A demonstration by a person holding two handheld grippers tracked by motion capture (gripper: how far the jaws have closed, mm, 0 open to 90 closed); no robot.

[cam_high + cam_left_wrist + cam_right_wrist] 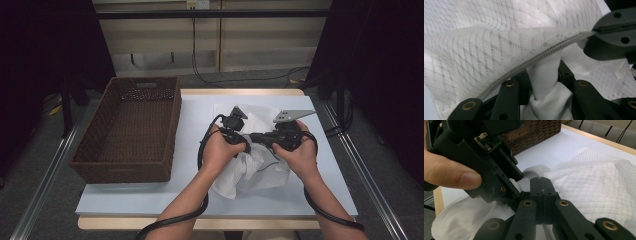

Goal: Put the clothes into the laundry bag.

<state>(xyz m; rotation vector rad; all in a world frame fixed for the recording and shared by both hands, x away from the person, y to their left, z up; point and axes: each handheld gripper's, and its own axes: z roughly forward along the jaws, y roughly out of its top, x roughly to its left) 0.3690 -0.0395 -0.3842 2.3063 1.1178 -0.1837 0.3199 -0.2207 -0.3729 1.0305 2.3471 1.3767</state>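
Here left tongs (pixel 544 75) pinch white twisted cloth (pixel 546 82); right tongs (pixel 541 192) clamp zippered mesh bag (pixel 596 187).

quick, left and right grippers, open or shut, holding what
Left hand-held gripper: shut on the white cloth.
Right hand-held gripper: shut on the mesh bag at its zipper edge.

the table (pixel 150 197) carried a pale blue-white top with a wooden edge. a brown wicker basket (pixel 131 129) sat on its left part, and a white mesh laundry bag (pixel 260 167) lay crumpled right of the middle.
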